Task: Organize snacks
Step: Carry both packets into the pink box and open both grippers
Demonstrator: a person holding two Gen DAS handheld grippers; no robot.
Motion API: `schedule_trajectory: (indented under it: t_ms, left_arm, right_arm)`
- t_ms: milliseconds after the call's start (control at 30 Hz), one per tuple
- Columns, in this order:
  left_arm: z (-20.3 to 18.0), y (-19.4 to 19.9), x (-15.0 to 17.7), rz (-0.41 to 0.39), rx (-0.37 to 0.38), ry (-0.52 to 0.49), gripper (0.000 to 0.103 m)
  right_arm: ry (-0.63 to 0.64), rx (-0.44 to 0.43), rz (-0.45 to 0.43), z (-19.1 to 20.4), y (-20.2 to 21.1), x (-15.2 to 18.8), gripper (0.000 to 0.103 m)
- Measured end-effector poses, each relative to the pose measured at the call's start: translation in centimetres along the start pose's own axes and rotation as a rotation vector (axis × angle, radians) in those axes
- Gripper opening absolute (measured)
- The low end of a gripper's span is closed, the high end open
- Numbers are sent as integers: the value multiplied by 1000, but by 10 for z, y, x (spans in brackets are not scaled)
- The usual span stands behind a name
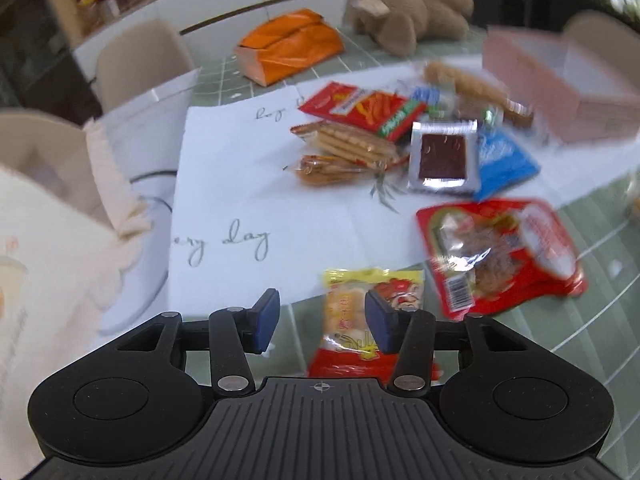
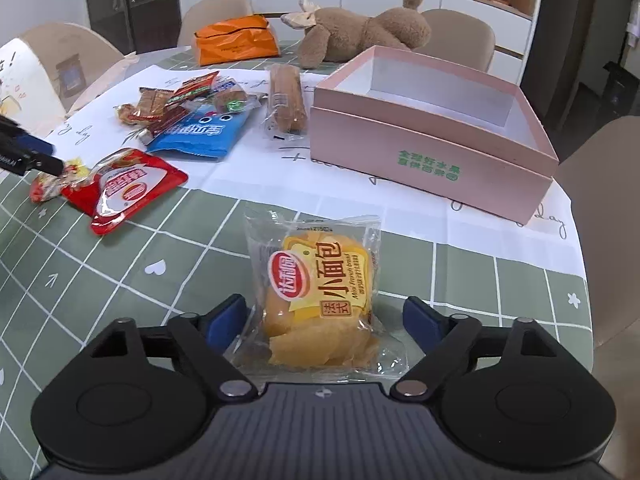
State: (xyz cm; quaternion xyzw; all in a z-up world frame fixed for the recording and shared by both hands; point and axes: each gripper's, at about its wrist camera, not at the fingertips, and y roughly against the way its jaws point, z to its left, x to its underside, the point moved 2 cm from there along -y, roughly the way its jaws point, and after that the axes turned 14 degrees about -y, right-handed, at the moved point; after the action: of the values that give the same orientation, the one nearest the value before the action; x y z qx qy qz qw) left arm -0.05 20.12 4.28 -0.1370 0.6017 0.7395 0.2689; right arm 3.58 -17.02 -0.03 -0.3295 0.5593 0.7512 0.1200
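Note:
My left gripper (image 1: 323, 318) is open over a small yellow-and-red snack packet (image 1: 352, 320) that lies on the table between its pads. A red meat pouch (image 1: 500, 256) lies to its right. My right gripper (image 2: 326, 324) is open around a yellow mini bread packet (image 2: 320, 292) lying on the green checked cloth. An open, empty pink box (image 2: 428, 132) stands beyond it to the right. Several more snacks lie on white paper (image 1: 240, 184): a blue packet (image 2: 200, 130), a long biscuit pack (image 2: 286, 98), a red crisp bag (image 1: 360, 108), biscuit stacks (image 1: 348, 148), a silver pack (image 1: 444, 156).
An orange bag (image 2: 236, 40) and a brown plush toy (image 2: 360, 32) lie at the table's far side. Beige chairs (image 2: 460, 32) stand around the table. The left gripper shows at the left edge of the right wrist view (image 2: 24, 152). A cream sleeve (image 1: 48, 240) is at left.

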Motion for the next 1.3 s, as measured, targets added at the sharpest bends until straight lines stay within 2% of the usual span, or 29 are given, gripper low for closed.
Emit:
schedule_trajectory:
  t_ms: [67,100,200,300,333,400,433,500,567,667,733,867,1000,1100,1200,1300]
  left_arm:
    - [0,4,4,-20,93,50,54]
    - [-5,4,5,-12,114,31,54]
    - [-29,0,8,31,62,-100,54]
    - [-41,-4,5,40,52,-149,64]
    - [-41,-4,4,40,67,-143,66]
    - [-38,-2,2,23,98,-107,65]
    - [-35,0,1,13,97,-85,64]
    - [-29,3,-2,6,48,-59,63]
    - [-23,-1,-3,29,12,-44,62]
    - [-22,-14,-1,90,17,-39,66]
    - [-19,-18,-1,87,30,-21,68]
    - [-6,-25,-2,73,87,110,67]
    - [-7,-24,-3,88,87,123,65]
    - [-11,-14,1,94,108,141,61]
    - [-30,14,8,46,69,108,60]
    - [-53,39,10,5,130,104,60]
  right_arm:
    - [-23,-2,-4,-2,-2,1,90]
    - [-30,-4,-9,-3,-2,2,91]
    - [-37,-2,-27,-3,-1,5,92]
    - [-43,1,-36,-4,0,7,93]
    - [-43,1,-37,-4,0,7,93]
    - [-42,2,-39,-4,0,7,93]
    - [-43,2,-40,-4,0,7,93]
    - [-41,0,-44,-4,1,8,93]
    - [-42,-1,-50,-5,1,9,94]
    - [-51,4,-60,-6,0,10,97]
    - [-51,5,-62,-6,1,10,97]
    - [-48,2,-62,-6,1,10,97]
    - [-51,0,-58,-5,1,11,98]
    - [-47,-8,-35,-3,2,9,98]
    - [-62,-45,-5,-6,3,4,95]
    - [-112,-52,-16,-13,5,-2,94]
